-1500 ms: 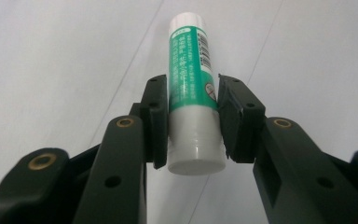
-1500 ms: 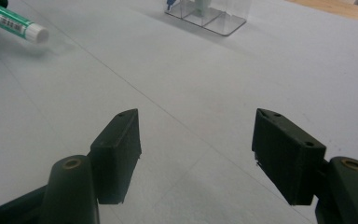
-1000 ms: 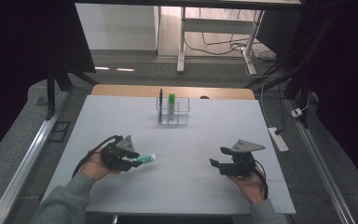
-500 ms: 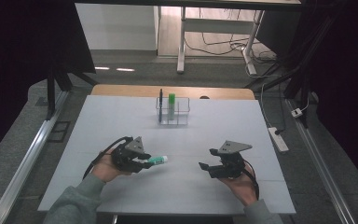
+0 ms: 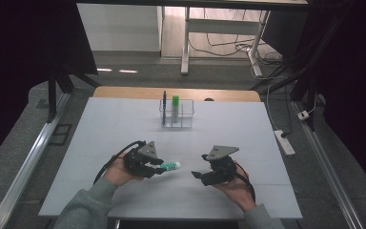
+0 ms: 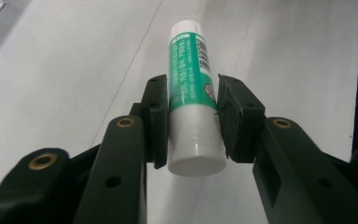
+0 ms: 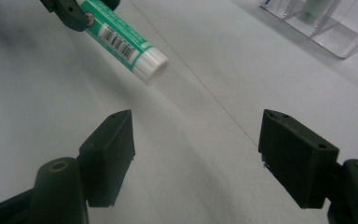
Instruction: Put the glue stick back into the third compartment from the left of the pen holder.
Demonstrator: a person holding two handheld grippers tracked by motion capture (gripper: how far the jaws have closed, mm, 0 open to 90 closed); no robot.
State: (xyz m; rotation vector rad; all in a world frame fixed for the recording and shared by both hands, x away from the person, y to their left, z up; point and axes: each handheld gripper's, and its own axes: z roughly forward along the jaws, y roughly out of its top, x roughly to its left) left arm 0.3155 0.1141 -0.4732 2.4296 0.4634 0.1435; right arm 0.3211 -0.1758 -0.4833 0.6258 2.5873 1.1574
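On the pale grey bench [image 5: 100, 143], with a clear plastic organiser [image 5: 177, 114] standing well back, your left claw [image 5: 158, 168] is clamped on the lower body of a green-and-white glue stick [image 5: 170, 166], held just above the surface with its white end toward your right claw [image 5: 198, 174]. That right claw's jaws have just been opening and stand wide with nothing between them, the stick's end near but apart. This looks like a handover or a cap pull: next, bring the open jaws around the free white end and close squarely.
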